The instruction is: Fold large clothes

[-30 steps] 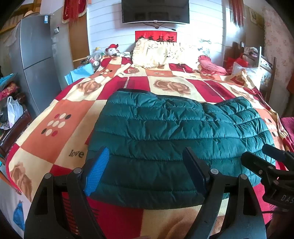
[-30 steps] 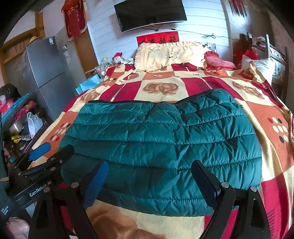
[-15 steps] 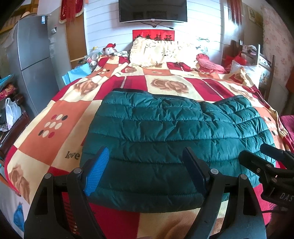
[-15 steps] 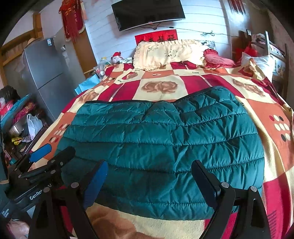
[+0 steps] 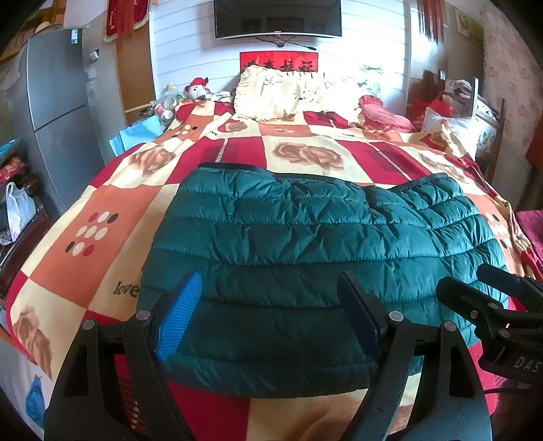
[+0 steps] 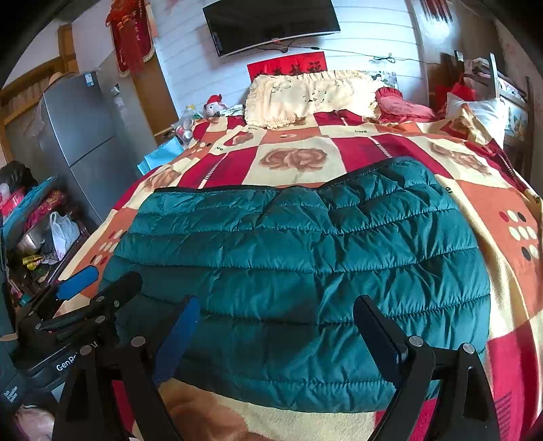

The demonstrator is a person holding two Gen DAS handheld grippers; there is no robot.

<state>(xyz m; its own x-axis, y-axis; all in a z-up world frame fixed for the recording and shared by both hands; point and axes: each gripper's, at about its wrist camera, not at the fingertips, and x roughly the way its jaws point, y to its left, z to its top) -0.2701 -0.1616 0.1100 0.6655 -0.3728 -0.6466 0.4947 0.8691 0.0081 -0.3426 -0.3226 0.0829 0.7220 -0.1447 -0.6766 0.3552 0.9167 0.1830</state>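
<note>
A dark teal quilted puffer jacket lies folded flat into a broad block on the checked red, orange and cream blanket. My left gripper hovers open above the jacket's near left part, nothing between its fingers. My right gripper is open too, above the near edge of the jacket, and holds nothing. Each gripper shows at the edge of the other's view: the right one at the lower right, the left one at the lower left.
A cream pillow and a red cushion lie at the head of the bed under a wall television. A grey fridge and cluttered shelves stand along the left. A wooden chair stands at the right.
Both views have shifted slightly, so the jacket sits a little lower and nearer in the frames. Both grippers stay open and the jacket has not moved.
</note>
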